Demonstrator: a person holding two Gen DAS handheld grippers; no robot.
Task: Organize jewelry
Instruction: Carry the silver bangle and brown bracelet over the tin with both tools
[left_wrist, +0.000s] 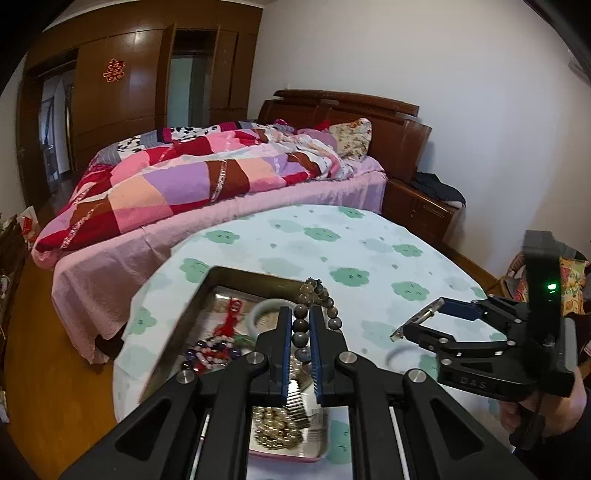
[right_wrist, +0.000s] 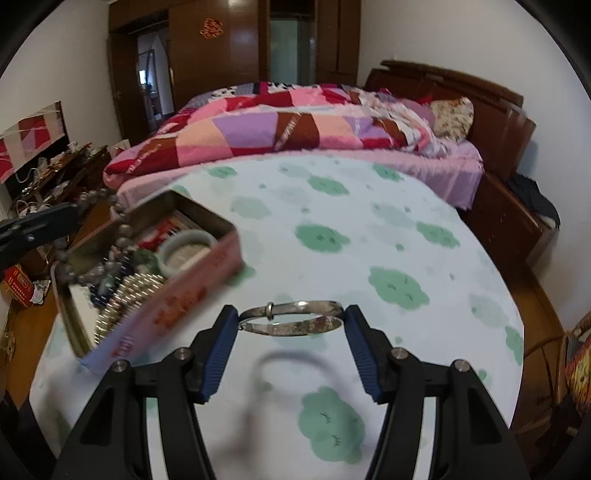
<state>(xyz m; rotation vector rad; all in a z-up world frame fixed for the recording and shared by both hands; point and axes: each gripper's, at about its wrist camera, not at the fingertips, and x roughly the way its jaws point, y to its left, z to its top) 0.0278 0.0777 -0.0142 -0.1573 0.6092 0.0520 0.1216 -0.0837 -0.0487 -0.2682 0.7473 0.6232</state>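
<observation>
Two grippers are in view, each with one piece of jewelry between its jaws. The left gripper (left_wrist: 300, 325) has its jaws clenched on a strand of brown-grey beads (left_wrist: 300, 334), one bead string that loops up past the tips and hangs over the tin; in the right wrist view the same strand drapes down from the gripper at the left edge toward the tin's contents. The right gripper (right_wrist: 291, 323) grasps one silver bangle (right_wrist: 291, 320) across its width, a blue pad (right_wrist: 225, 332) pressing on each side, and the bangle is clear of the tabletop (right_wrist: 369, 229), with its blurred shadow on the cloth below. There is one container, a rectangular metal tin (left_wrist: 218, 275) with pink printed outer sides, standing on the left part of the round tabletop, which is covered in a pale cloth printed with green clouds. Inside the tin lie one pale green jade bangle (right_wrist: 188, 245), one red knotted tassel (left_wrist: 232, 314), a heap of mixed blue, white and red beads (left_wrist: 212, 354), and a coil of small gold-coloured beads (left_wrist: 275, 428) at the near end; how many separate strings make up those heaps cannot be told. A hand (left_wrist: 546, 410) grips the handle of the right gripper at the right edge of the left wrist view. Beyond the tabletop stands one bed (left_wrist: 207, 192) with a patchwork quilt
</observation>
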